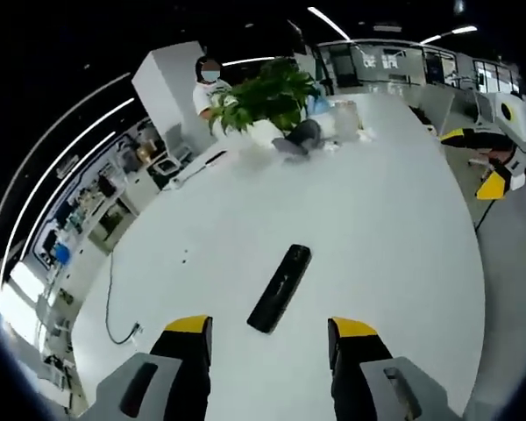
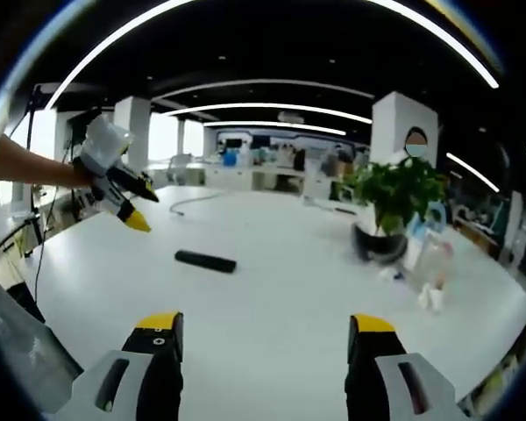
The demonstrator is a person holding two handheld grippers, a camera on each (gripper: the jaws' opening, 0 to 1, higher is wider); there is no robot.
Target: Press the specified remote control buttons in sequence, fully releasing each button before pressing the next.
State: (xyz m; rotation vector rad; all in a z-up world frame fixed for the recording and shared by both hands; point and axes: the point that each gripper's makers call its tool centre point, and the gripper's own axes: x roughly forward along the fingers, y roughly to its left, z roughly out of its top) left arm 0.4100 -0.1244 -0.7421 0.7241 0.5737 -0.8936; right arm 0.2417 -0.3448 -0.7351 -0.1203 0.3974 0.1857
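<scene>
- The remote (image 1: pixel 280 288) is a flat black bar lying on the big white table (image 1: pixel 394 237), nothing touching it, and it sits dead ahead of the left tongs (image 1: pixel 272 338), just past the yellow tips.
- In the left gripper view its long axis runs away from the tongs with a slant: near end toward the left jaw, far end leaning right.
- The left tongs are spread wide with nothing between the jaws, the gap much wider than the remote.
- They hang above the table and tip down toward the remote, as the same tongs (image 2: pixel 127 206) show in the right gripper view: held by a person's arm, yellow tips pointing down at the remote (image 2: pixel 205 260).
- The right tongs (image 2: pixel 263 338) are wide open too, nothing held, low over the table and well back from the remote, which lies crosswise to them, ahead and left.
- So the left tongs are clearly nearer; I'd guess they do the pressing, coming down with one tip on a button.
- Can't read any buttons, too small and dark.
- A potted plant (image 2: pixel 393 206) and some plastic bottles (image 2: pixel 425 254) sit well off to the side, not in the way.
</scene>
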